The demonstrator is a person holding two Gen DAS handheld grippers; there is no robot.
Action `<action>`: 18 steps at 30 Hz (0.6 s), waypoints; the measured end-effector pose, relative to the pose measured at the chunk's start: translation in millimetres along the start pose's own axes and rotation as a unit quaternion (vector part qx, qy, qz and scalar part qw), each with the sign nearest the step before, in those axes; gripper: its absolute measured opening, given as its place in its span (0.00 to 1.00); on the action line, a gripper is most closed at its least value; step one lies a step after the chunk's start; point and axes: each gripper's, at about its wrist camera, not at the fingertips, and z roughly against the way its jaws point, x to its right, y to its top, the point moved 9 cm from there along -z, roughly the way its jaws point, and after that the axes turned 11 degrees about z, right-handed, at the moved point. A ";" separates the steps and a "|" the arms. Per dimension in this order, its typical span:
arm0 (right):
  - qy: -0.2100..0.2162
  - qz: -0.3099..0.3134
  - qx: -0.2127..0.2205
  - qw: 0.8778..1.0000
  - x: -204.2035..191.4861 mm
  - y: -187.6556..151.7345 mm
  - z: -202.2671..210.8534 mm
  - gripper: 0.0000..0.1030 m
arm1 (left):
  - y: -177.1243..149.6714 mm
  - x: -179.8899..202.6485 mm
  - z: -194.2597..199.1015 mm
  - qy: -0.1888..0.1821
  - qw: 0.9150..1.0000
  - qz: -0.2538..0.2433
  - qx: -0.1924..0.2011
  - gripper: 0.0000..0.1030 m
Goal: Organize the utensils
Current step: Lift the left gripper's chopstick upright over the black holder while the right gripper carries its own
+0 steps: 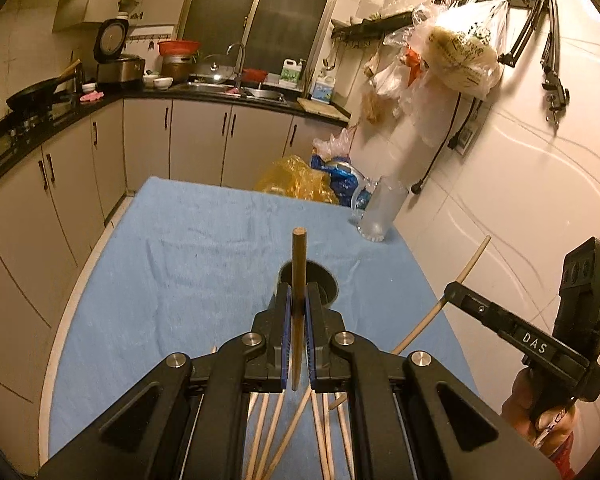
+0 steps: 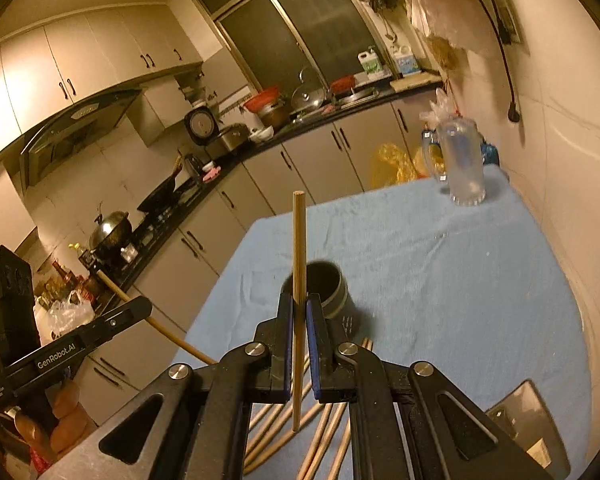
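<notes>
Holding one brown chopstick [image 1: 299,280] upright, the left claw [image 1: 298,312] is clamped tight on it. The right claw [image 2: 299,320] is clamped on a paler chopstick [image 2: 298,280] the same way. Just past both claws stands a dark round cup [image 2: 327,284], open at the top. Under the claws lie more loose chopsticks [image 1: 284,432], spread on the blue cloth [image 1: 188,264] of the worktop. Far ahead and to the right of the claws, a clear glass mug [image 2: 462,168] stands near the wall.
</notes>
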 end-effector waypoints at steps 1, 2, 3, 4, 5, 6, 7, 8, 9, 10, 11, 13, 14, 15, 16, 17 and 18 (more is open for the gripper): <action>-0.002 0.000 0.003 1.000 0.7 4.2 0.5 0.07 | 5.6 0.6 1.4 0.001 1.000 0.000 0.004 0.06; -0.004 -0.001 0.007 1.000 2.3 9.2 1.0 0.07 | 9.7 0.9 2.6 0.001 1.000 0.001 0.007 0.06; -0.004 -0.003 0.011 1.000 3.7 14.9 1.6 0.07 | 13.2 1.7 3.6 0.000 1.000 0.003 0.009 0.06; -0.005 -0.006 0.015 1.000 4.6 21.2 2.6 0.07 | 19.3 3.1 4.9 -0.002 1.000 0.004 0.011 0.06; -0.005 -0.008 0.018 1.000 6.0 26.6 2.2 0.07 | 24.3 4.1 5.7 -0.004 1.000 0.004 0.013 0.06; -0.006 -0.012 0.022 1.000 8.2 33.2 1.4 0.07 | 30.1 5.9 6.1 -0.006 1.000 0.002 0.014 0.06; -0.007 -0.016 0.023 1.000 9.1 37.0 0.0 0.07 | 35.6 6.9 6.4 -0.005 1.000 0.001 0.017 0.06; -0.007 -0.021 0.025 0.999 10.4 41.5 -1.3 0.07 | 42.2 7.2 6.7 -0.002 1.000 0.002 0.021 0.06; -0.007 -0.025 0.027 0.999 11.7 48.1 -3.3 0.07 | 47.9 8.6 6.5 -0.003 1.000 0.004 0.023 0.06; -0.009 -0.025 0.030 0.999 13.3 51.7 -4.6 0.07 | 53.4 11.1 6.1 -0.006 1.000 0.003 0.024 0.06; -0.012 -0.026 0.033 0.999 14.3 56.9 -5.9 0.07 | 58.9 12.0 6.1 -0.009 1.000 0.003 0.025 0.06; -0.014 -0.029 0.038 0.999 15.8 68.1 -9.8 0.07 | 73.6 14.5 4.0 -0.008 0.999 0.007 0.032 0.06; -0.015 -0.030 0.042 0.999 16.4 74.4 -11.6 0.07 | 77.6 15.0 2.9 -0.009 0.999 0.009 0.033 0.06; -0.018 -0.029 0.044 0.998 16.8 78.8 -13.3 0.07 | 83.5 17.1 0.4 -0.012 0.999 0.010 0.033 0.06; -0.021 -0.029 0.047 0.998 17.7 84.6 -15.7 0.07 | 88.6 19.0 -3.0 -0.014 0.999 0.013 0.034 0.06; -0.022 -0.029 0.049 0.998 18.6 89.4 -18.1 0.07 | 92.9 20.6 -6.8 -0.015 0.999 0.016 0.034 0.06; -0.023 -0.031 0.049 0.998 19.9 93.8 -22.2 0.07 | 95.7 22.6 -11.5 -0.018 0.999 0.016 0.033 0.06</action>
